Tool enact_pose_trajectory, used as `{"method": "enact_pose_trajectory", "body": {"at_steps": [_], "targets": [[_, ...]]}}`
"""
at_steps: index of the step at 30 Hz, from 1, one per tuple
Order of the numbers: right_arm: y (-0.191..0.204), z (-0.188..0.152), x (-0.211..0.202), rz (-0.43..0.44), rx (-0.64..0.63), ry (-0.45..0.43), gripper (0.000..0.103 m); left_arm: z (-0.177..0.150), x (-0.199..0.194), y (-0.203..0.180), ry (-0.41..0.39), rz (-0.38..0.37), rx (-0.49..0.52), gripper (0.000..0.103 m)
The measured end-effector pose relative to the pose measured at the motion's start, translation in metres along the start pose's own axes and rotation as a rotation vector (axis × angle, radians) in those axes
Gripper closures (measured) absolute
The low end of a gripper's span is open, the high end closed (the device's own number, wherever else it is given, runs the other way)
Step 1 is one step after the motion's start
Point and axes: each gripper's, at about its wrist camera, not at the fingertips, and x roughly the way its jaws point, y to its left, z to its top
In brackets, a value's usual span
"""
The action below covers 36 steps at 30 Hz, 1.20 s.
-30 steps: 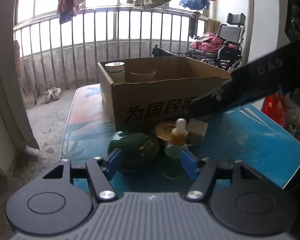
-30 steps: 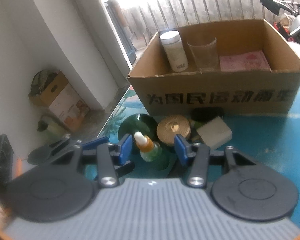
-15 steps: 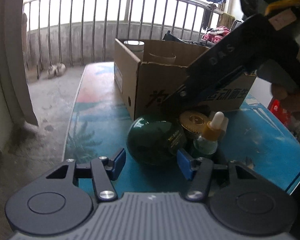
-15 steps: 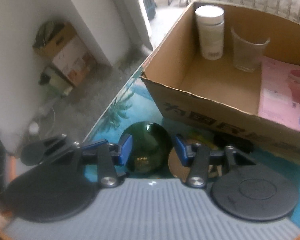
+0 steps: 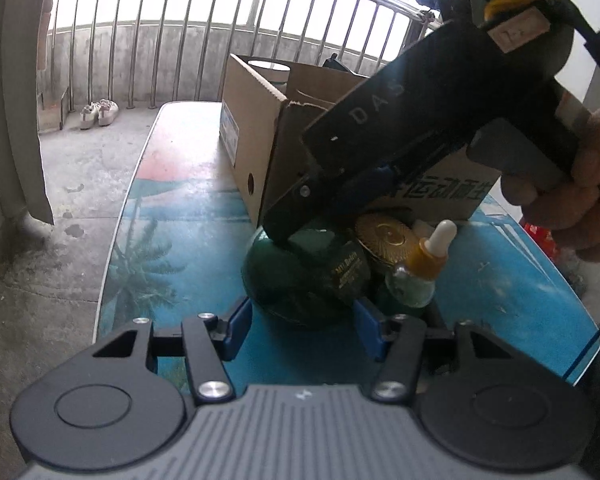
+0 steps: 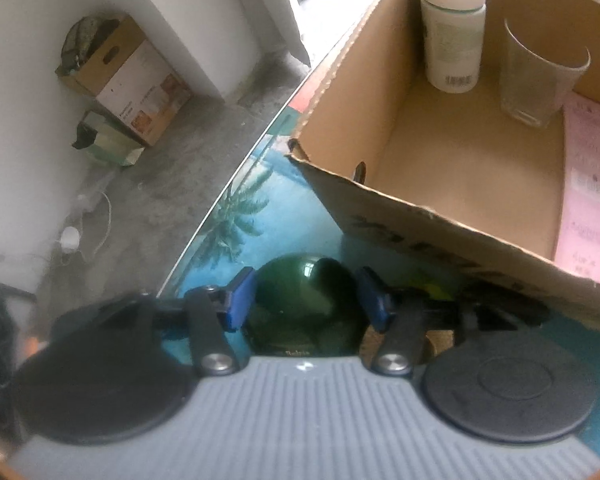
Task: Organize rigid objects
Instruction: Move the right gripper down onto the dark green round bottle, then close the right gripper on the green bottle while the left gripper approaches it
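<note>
A dark green round jar (image 5: 300,276) sits on the blue table (image 5: 172,208) in front of the cardboard box (image 5: 256,160). Beside it are a dropper bottle (image 5: 420,268) with a white bulb and a gold lid (image 5: 388,236). My left gripper (image 5: 303,328) is open just short of the jar, with nothing between its pads. My right gripper (image 6: 306,300) reaches down over the green jar (image 6: 304,300). Its jaws are opening with the jar between the blue pads (image 6: 240,300). In the left wrist view the right gripper (image 5: 284,224) covers the jar's top, held by a hand (image 5: 580,200).
Inside the box (image 6: 380,196) stand a white bottle (image 6: 452,28) and a clear cup (image 6: 540,76), next to a pink sheet (image 6: 592,184). The table's left edge (image 6: 220,200) drops to concrete floor with a carton (image 6: 128,68). Shoes (image 5: 100,112) lie by the railing.
My right gripper swung from the dropper bottle to the green jar, came down over it and spread its jaws wider. My left gripper shifted from the dropper bottle toward the jar and narrowed a little.
</note>
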Motion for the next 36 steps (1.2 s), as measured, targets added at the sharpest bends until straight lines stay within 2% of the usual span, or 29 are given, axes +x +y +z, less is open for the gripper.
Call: {"method": "enact_pose_trajectory", "body": {"at_steps": [12, 21, 31, 36], "targets": [[0.033, 0.005, 0.006, -0.042, -0.114, 0.041, 0.041, -0.016, -0.016, 0.000, 0.046, 0.008, -0.060, 0.046], [0.053, 0.001, 0.005, -0.046, -0.196, 0.066, 0.040, -0.019, -0.026, 0.005, 0.048, 0.039, -0.079, 0.046], [0.081, -0.020, 0.000, -0.033, -0.259, 0.069, 0.040, -0.028, -0.038, 0.000, 0.075, 0.042, -0.069, 0.044], [0.086, -0.036, -0.007, -0.024, -0.244, 0.049, 0.040, -0.034, -0.044, -0.004, 0.094, 0.045, -0.056, 0.041]]}}
